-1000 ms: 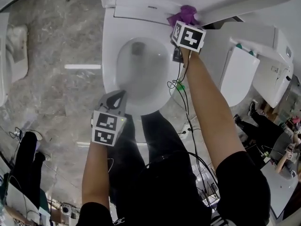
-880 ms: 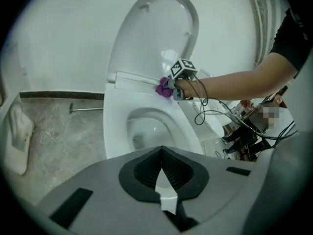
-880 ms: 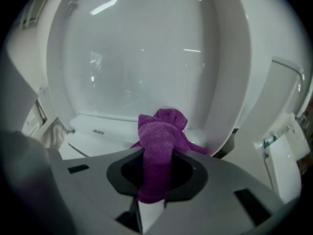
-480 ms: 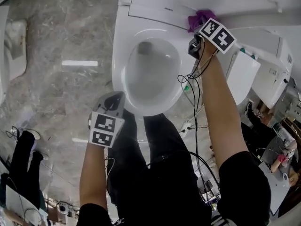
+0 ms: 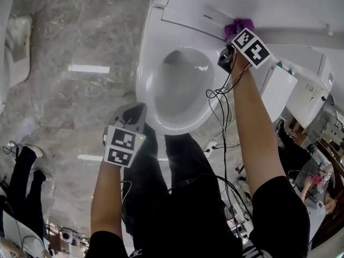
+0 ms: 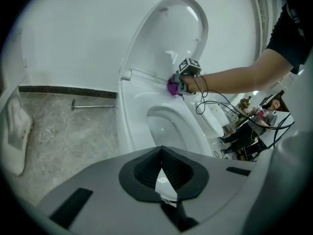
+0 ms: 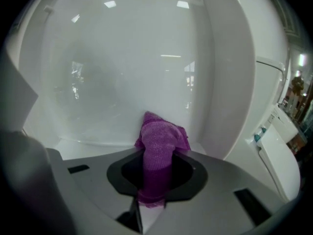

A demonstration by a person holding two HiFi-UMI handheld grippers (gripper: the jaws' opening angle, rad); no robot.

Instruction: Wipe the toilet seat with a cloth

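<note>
1. The right gripper [image 7: 156, 192] was clamped on the purple cloth [image 7: 161, 138].
2. The cloth sat at the seat's [image 5: 146, 85] back right corner, against the raised lid [image 7: 122, 67].
3. The left gripper [image 6: 163, 177], closed and empty, hovered by the seat's front edge.

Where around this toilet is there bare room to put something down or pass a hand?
Bare: the floor left of the toilet, out to the white fixture at the edge, and the seat's left rim. Crowded: the seat's rear right, where the right gripper holds the cloth, and the gap beyond, with cables and another toilet.
</note>
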